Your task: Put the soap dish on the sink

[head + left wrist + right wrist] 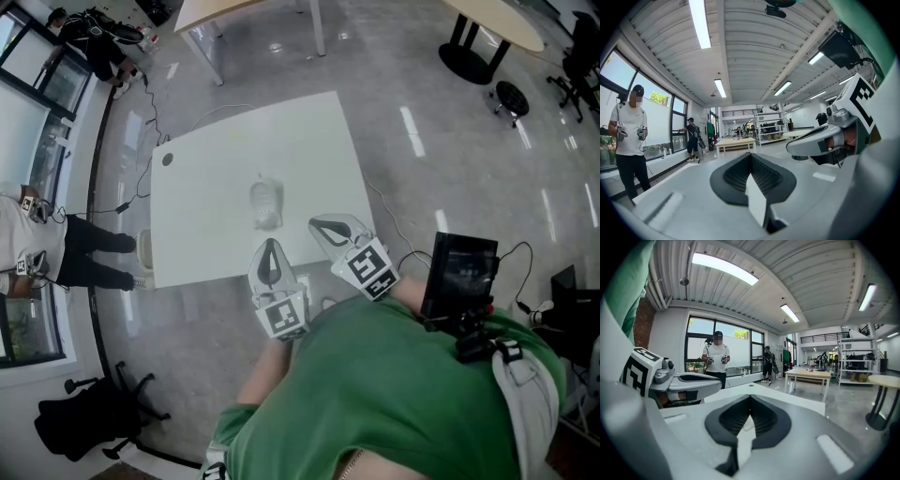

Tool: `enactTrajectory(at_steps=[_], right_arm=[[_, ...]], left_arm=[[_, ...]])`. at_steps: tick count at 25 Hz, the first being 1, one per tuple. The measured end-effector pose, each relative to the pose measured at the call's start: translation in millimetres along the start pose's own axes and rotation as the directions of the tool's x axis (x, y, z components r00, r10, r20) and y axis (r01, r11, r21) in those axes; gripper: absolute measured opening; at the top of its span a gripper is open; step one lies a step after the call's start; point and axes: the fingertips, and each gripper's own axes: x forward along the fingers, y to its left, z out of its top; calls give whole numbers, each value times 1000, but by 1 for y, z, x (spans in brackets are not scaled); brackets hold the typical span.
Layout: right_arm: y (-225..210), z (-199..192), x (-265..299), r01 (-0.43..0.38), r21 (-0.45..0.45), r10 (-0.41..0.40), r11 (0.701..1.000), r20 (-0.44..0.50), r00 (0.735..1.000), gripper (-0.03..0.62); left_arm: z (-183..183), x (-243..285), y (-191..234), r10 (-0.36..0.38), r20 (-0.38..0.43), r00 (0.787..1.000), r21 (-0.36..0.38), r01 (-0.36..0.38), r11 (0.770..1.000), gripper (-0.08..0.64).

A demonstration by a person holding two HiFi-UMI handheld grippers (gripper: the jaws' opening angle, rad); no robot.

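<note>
Right now I am holding both grippers side by side over the near edge of the table (187, 234), pointing across it. My left gripper (751, 156) is showing its jaws pressed together with nothing between them. My right gripper (750, 399) is doing the same, closed and empty. A small clear thing, which I am taking for the soap dish (265, 203), is lying near the middle of the table. It is a little beyond both sets of tips, and neither gripper is touching it.

I am judging that the task is only at its start. The dish is not gripped, lifted or carried. No view is showing me a sink, so I cannot say where the dish has to go. What is left, as I am reading it, is nearly everything: opening one pair of jaws, reaching forward to the dish, closing on it, raising it off the table, and setting it down at the sink once I am finding one.
</note>
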Motion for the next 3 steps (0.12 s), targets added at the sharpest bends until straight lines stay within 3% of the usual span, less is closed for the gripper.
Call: enactTrajectory(at_steps=[3], right_arm=[[-2, 2, 1, 3, -5, -3, 1000, 2, 1000, 3]], left_arm=[[3, 3, -1, -4, 14, 1000, -11, 4, 1000, 5]])
